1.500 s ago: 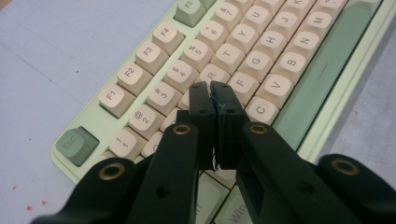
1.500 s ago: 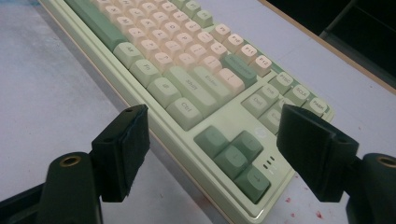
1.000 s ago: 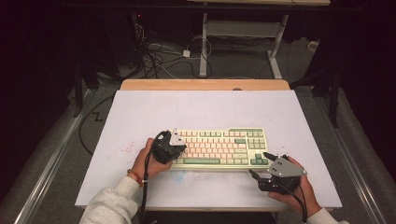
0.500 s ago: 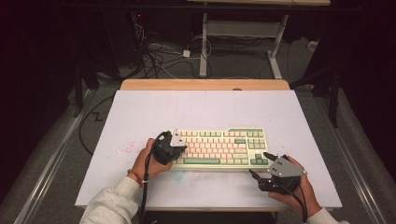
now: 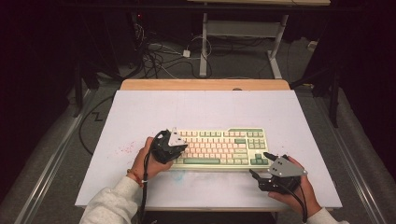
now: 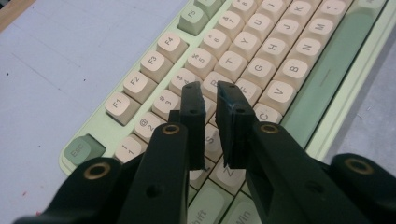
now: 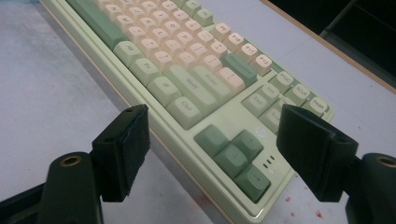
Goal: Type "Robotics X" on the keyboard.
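A pale green keyboard [image 5: 219, 147] with cream and green keys lies on the white table top [image 5: 201, 112], near its front edge. My left gripper [image 5: 183, 151] hovers over the keyboard's left end. In the left gripper view the left gripper [image 6: 210, 91] points at the letter keys of the keyboard [image 6: 280, 60]; its jaws have just been opening and stand a narrow gap apart with nothing between them. My right gripper [image 5: 259, 163] rests by the keyboard's front right corner. The right gripper view shows the right gripper [image 7: 212, 121] wide open, framing the arrow keys of the keyboard [image 7: 187, 56].
Red specks [image 5: 123, 149] mark the white surface left of the keyboard. A wooden strip [image 5: 205, 84] runs along the table's far edge. Beyond it, cables [image 5: 159, 56] lie on the floor beside a white metal stand [image 5: 243, 28].
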